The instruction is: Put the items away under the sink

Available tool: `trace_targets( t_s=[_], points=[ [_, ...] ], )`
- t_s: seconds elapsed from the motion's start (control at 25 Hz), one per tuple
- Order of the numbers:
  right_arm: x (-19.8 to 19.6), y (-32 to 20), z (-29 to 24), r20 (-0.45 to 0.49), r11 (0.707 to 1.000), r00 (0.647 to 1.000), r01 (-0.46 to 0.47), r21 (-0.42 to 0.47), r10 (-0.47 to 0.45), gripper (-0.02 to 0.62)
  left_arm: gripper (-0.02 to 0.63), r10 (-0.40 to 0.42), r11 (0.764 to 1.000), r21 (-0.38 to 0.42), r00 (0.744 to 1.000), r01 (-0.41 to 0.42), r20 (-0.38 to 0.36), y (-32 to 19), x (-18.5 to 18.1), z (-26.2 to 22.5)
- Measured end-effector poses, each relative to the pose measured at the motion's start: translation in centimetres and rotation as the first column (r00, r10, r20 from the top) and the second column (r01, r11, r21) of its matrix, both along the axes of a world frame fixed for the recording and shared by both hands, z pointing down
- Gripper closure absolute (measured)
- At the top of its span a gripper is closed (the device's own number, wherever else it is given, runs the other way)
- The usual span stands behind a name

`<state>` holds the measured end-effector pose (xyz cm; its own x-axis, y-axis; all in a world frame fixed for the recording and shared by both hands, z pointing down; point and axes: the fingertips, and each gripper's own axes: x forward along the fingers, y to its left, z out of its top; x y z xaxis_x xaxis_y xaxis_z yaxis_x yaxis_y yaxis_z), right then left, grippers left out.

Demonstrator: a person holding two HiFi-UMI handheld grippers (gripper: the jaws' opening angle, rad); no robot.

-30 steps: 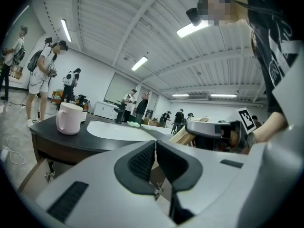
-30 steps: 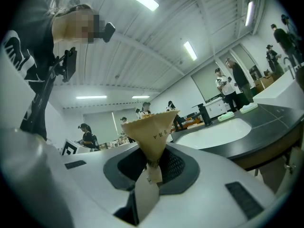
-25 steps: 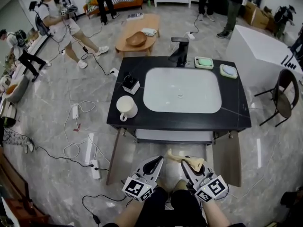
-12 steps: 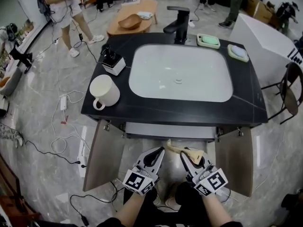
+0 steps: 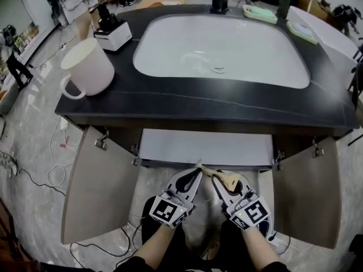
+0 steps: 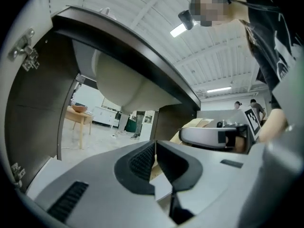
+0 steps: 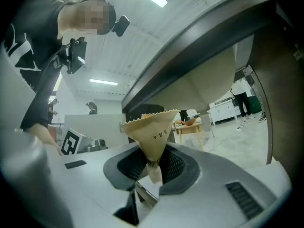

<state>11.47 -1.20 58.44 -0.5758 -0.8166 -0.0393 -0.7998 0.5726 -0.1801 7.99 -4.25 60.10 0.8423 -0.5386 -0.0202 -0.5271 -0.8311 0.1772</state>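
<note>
A tan cone-shaped paper filter hangs in front of the open cabinet under the sink. My right gripper is shut on its pointed lower end. My left gripper sits close beside it, jaws together, with a thin tan sliver of the filter's other edge pinched between the pads. From the left gripper view the filter shows to the right. Both grippers point level into the cabinet opening, beneath the pale underside of the basin.
Both cabinet doors stand swung out, the left door and the right door. A pale panel runs under the black counter. On the counter are a white mug, a small dispenser and soap dishes. Cables lie on the floor.
Both grippers and the head camera have sunk together from above the counter's level to in front of the cabinet opening. The hold on the filter is the same.
</note>
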Motion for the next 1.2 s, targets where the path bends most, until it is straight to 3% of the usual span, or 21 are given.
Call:
trace_targets(
  t_s=[0.2,0.36,0.72,1.04,1.2],
  points=[
    [0.0,0.4,6.3,-0.065,0.998,0.998,-0.015,0.062,0.019,0.523,0.589,0.016,0.999,0.036,0.999,-0.015,-0.030,0.3,-0.1,6.0],
    [-0.5,0.4,9.9,-0.153,0.994,0.986,-0.045,0.101,0.060,0.525,0.589,-0.008,1.000,-0.004,0.999,0.008,-0.041,0.5,-0.7,9.9],
    [-0.3,-1.7,12.0,-0.288,0.986,0.950,-0.077,0.149,0.117,0.524,0.589,0.035,0.999,0.010,0.998,-0.035,-0.056,-0.6,-0.3,9.9],
    [1.7,-5.4,15.0,-0.527,0.988,0.837,-0.093,0.123,0.145,0.523,0.589,0.055,0.994,0.092,0.998,-0.053,-0.020,-4.1,-1.5,7.7],
    [2.2,-7.4,17.2,-0.659,0.988,0.738,-0.075,0.132,0.144,0.523,0.589,0.071,0.995,0.075,0.997,-0.069,-0.018,-5.2,-0.1,8.3]
  ],
)
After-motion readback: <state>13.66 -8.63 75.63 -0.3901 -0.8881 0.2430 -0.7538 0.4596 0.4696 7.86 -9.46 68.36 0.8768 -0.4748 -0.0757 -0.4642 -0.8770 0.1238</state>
